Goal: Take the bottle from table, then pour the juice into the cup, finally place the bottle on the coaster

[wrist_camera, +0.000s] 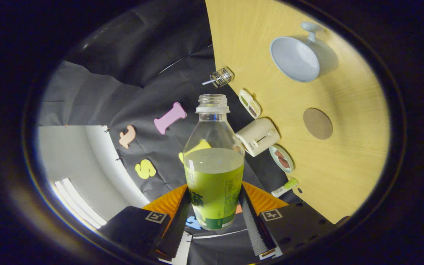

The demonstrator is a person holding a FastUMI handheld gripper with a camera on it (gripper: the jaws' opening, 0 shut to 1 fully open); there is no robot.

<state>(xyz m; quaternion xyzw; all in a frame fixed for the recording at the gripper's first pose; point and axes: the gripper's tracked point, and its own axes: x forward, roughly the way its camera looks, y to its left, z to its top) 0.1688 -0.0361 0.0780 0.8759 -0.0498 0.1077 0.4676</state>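
Note:
My gripper is shut on the clear bottle, both fingers pressing its green-labelled lower body. The bottle has no cap and is about half full of green juice. It hangs in the air, and the wooden table appears tilted steeply beside it. The pale blue cup with a handle stands on the table beyond and to the right of the bottle's mouth. The round brown coaster lies flat on the table between the cup and my fingers, to the right of the bottle.
Along the table's edge by the booth wall stand a small wire basket, a compartmented snack box, a cream toaster, a small plate with something brown on it, and a little green-capped tube.

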